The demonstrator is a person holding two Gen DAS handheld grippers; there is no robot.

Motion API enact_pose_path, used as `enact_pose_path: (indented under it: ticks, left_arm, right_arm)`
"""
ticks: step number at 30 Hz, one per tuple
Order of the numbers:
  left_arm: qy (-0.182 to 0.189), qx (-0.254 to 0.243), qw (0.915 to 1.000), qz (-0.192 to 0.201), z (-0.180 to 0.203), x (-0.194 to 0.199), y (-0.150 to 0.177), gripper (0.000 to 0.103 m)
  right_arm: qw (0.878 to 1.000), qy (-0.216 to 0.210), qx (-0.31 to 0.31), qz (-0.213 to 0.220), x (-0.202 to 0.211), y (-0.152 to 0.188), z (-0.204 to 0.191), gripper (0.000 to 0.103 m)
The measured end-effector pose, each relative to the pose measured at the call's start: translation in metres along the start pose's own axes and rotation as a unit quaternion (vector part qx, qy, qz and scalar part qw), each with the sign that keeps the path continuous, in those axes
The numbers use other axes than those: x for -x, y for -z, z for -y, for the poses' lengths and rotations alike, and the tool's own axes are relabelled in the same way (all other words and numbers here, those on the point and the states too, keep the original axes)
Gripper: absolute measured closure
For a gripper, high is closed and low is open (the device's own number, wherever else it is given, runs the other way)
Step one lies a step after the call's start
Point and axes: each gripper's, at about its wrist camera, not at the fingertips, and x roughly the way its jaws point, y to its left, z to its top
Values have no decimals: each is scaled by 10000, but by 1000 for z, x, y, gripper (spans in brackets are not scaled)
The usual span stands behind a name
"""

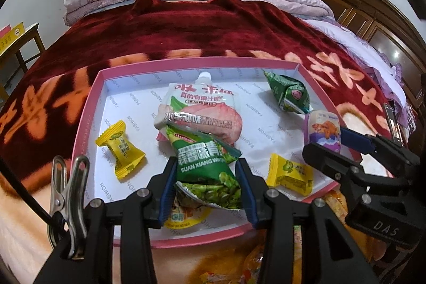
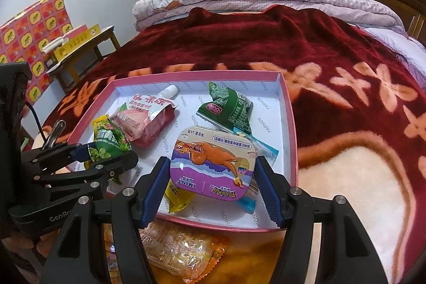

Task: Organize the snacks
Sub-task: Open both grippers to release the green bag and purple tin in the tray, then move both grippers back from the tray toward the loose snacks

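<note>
My left claw (image 1: 206, 177) is clamped on a green pea packet (image 1: 206, 164), its pads pinching the crinkled foil sides just above the near edge of the pink tray (image 1: 90, 108) that sits on the bed. The packet looks light and soft, puffed with air, so I judge it will crumple and slide if I squeeze harder; its middle, where I have it now, seems the safest hold. My right claw (image 2: 213, 177) is closed on a purple mint tin (image 2: 213, 167), pads on its two short sides, over the tray's near right corner. The tin seems stiff and smooth, probably slippery on its rounded rim, so I keep the grip square across its flat edges.
</note>
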Motion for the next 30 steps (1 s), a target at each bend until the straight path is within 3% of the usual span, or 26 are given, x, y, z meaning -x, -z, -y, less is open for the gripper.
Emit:
enact_pose_path:
  ticks: [7, 10, 14, 30]
  left_arm:
    - [-37, -44, 10000, -53, 0, -1, 1, 56]
    - [7, -48, 10000, -52, 1, 0, 1, 48]
    - [-37, -40, 10000, -6, 2, 4, 1, 34]
    - [19, 52, 9999, 114, -1, 35, 4, 33]
  right_arm:
    - [9999, -46, -133, -16, -1, 2, 4, 36]
    - [9995, -168, -258, -22, -1, 2, 7, 27]
    - [9994, -208, -263, 9, 2, 2, 5, 25]
    - [9988, -316, -247, 285, 31, 2, -7, 23]
